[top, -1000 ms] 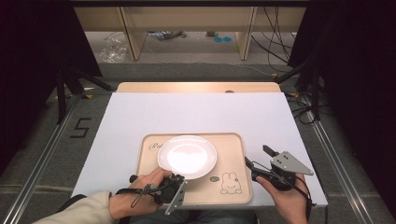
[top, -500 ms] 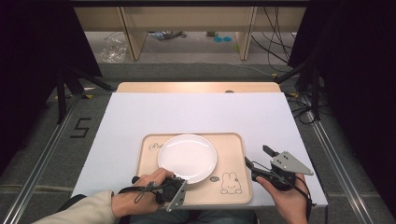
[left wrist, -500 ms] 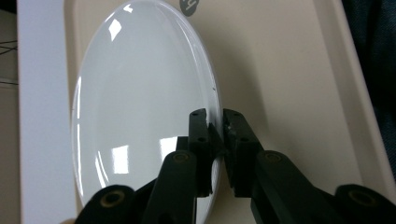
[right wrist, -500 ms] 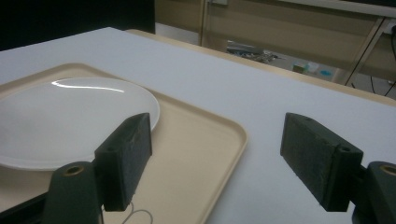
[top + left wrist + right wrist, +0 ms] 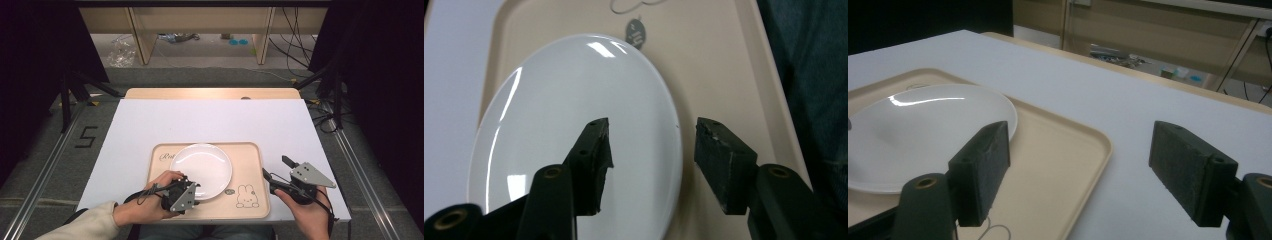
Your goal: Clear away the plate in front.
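Observation:
A white plate (image 5: 201,167) lies flat on the beige tray (image 5: 250,155) near the table's front edge. My left gripper (image 5: 192,190) is at the plate's near left rim. In the left gripper view the plate (image 5: 574,120) has its rim between the jaws of my left gripper (image 5: 651,132), one over the plate and one over the tray (image 5: 704,65). The jaws have just been opening, and the pads do not press on the rim. My right gripper (image 5: 276,167) stands open just off the tray's right edge. In the right gripper view my right gripper (image 5: 1080,145) holds nothing, with the tray's corner (image 5: 1098,142) ahead.
The tray sits on a white sheet (image 5: 210,120) that covers a wooden table (image 5: 210,93). A rabbit drawing (image 5: 245,196) marks the tray's near right part. Dark stands and cables (image 5: 330,100) flank the table's sides.
The plate's near edge has come down and the plate now lies flat on the tray. My left gripper's jaws have parted from the rim. The right gripper has not moved.

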A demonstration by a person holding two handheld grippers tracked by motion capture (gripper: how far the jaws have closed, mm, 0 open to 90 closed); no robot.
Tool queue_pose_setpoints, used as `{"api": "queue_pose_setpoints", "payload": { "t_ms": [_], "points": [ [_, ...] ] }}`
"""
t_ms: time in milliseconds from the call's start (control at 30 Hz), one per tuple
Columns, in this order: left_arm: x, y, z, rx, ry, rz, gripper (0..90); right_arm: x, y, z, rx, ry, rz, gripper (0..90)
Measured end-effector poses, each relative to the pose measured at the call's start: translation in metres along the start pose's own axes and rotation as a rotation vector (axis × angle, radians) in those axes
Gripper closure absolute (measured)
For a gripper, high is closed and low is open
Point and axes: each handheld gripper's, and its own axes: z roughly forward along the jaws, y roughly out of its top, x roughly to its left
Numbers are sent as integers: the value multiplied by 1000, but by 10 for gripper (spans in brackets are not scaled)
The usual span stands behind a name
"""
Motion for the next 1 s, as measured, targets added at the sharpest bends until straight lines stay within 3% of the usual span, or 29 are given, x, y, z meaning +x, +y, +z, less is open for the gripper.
{"api": "queue_pose_setpoints", "payload": {
  "t_ms": [100,200,367,467,533,733,800,900,1000],
  "points": [
    [4,-1,-7,-18,13,-36,459,0,0,0,2,0,-1,254],
    [6,-4,-12,-26,-15,-88,459,0,0,1,-10,10,7,254],
    [15,-15,-21,-38,47,-108,383,0,0,-1,8,6,1,253],
    [20,-23,-27,-96,63,-179,322,0,0,-1,5,8,3,252],
    [23,-29,-34,-101,105,-214,298,1,0,-1,5,12,4,252],
    [29,-49,-45,-225,182,-345,246,3,0,-1,4,19,5,252],
    [30,-57,-47,-238,191,-377,232,3,0,-2,6,27,2,251],
    [32,-68,-48,-227,164,-439,212,5,0,0,-16,37,3,243],
    [34,-74,-49,-217,183,-445,202,6,1,-1,-19,25,-14,240]
  ]
}}
